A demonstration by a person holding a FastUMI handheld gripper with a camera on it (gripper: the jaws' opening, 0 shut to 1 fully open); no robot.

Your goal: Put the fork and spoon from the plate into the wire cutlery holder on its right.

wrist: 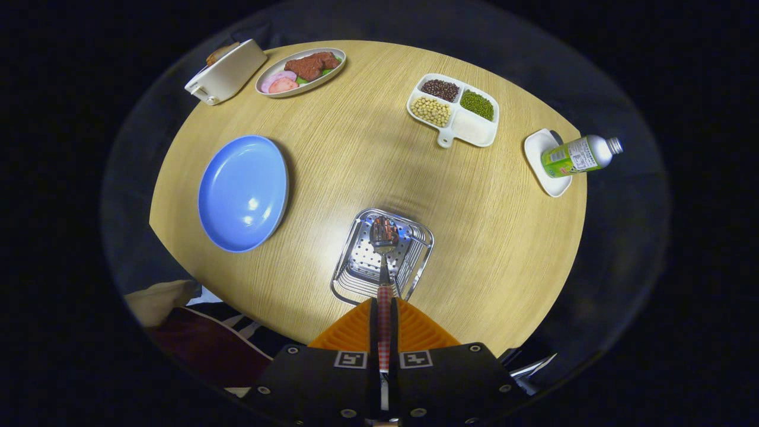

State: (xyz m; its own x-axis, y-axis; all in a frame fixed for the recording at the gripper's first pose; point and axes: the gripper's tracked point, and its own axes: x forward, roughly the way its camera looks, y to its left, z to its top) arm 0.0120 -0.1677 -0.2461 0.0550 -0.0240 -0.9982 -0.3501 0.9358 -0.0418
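Wire holder sits just ahead of the gripper, right under the spoon it's carrying. Fingers are pinched tight on the checked handle, so the spoon runs straight out along them, bowl end over the holder's perforated bottom. Looks to me like lowering it in is all that's left for this one. Blue plate is off to the left, well apart, nothing on it.
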